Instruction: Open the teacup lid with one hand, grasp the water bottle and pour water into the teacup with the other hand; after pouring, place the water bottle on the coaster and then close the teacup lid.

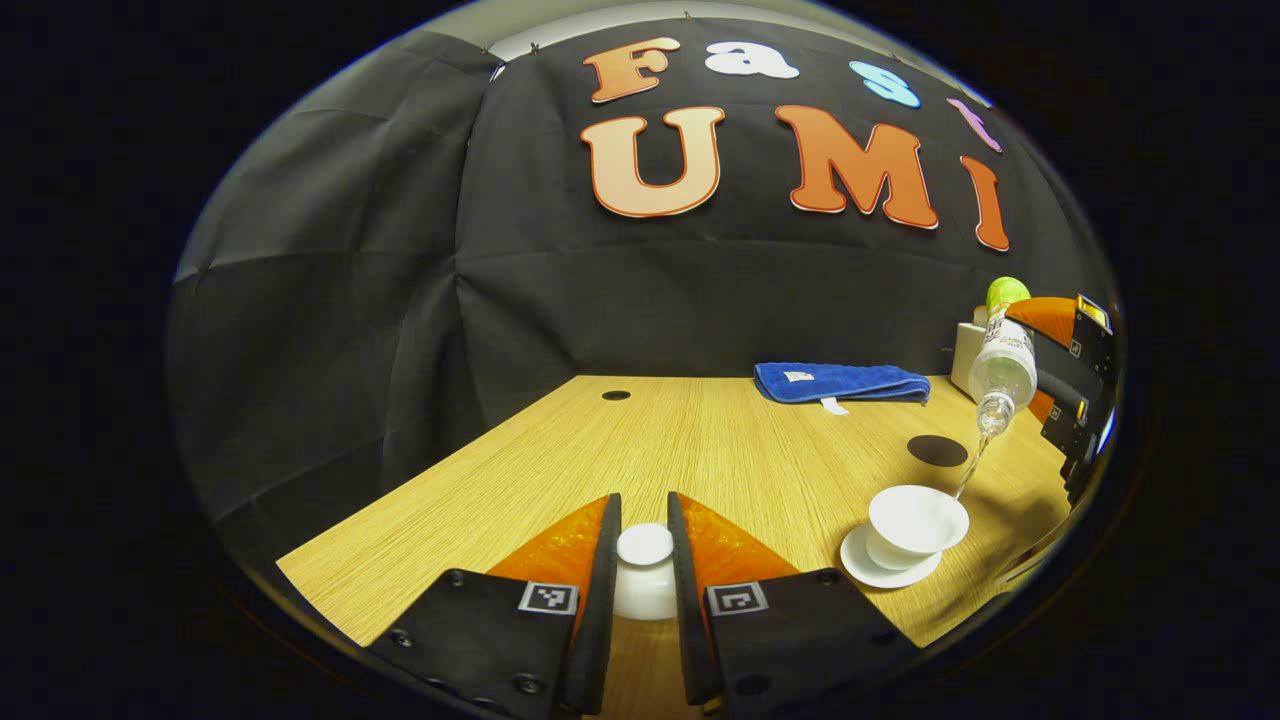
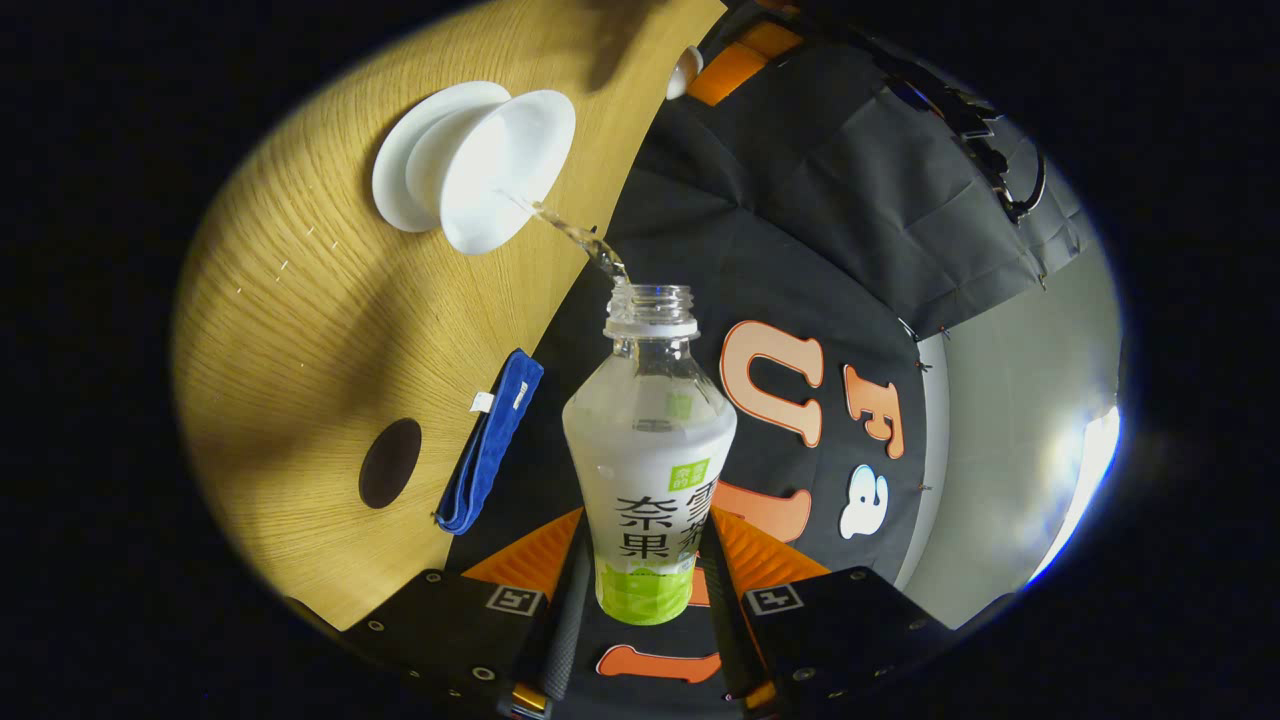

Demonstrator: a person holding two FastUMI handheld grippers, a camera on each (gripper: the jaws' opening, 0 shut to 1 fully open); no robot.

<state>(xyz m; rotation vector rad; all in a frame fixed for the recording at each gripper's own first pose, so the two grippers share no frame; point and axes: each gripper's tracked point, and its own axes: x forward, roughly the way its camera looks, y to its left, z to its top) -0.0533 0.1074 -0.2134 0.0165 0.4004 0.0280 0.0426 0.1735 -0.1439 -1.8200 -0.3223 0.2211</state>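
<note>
Teacup lid (image 1: 645, 570) sits clamped between both fingers of the left gripper (image 1: 645, 560), low over the wooden table (image 1: 620, 450). Right gripper (image 2: 648, 570) grasps the tilted water bottle (image 2: 650, 450), a thin stream (image 2: 580, 238) falling into the open teacup (image 1: 915, 520) on its saucer (image 1: 865, 570). Beyond the teacup lie a dark round coaster (image 1: 937, 450) and a folded blue towel (image 1: 840, 382), against the black cloth wall (image 1: 400, 280).

1. I see a wood-grain table (image 1: 700, 440).
2. Folded blue towel (image 1: 840, 382) lies at its far edge.
3. Dark round coaster (image 1: 937, 450) lies near the right edge.
4. White saucer (image 1: 868, 567) sits nearer, bearing the teacup (image 1: 915, 520).
</note>
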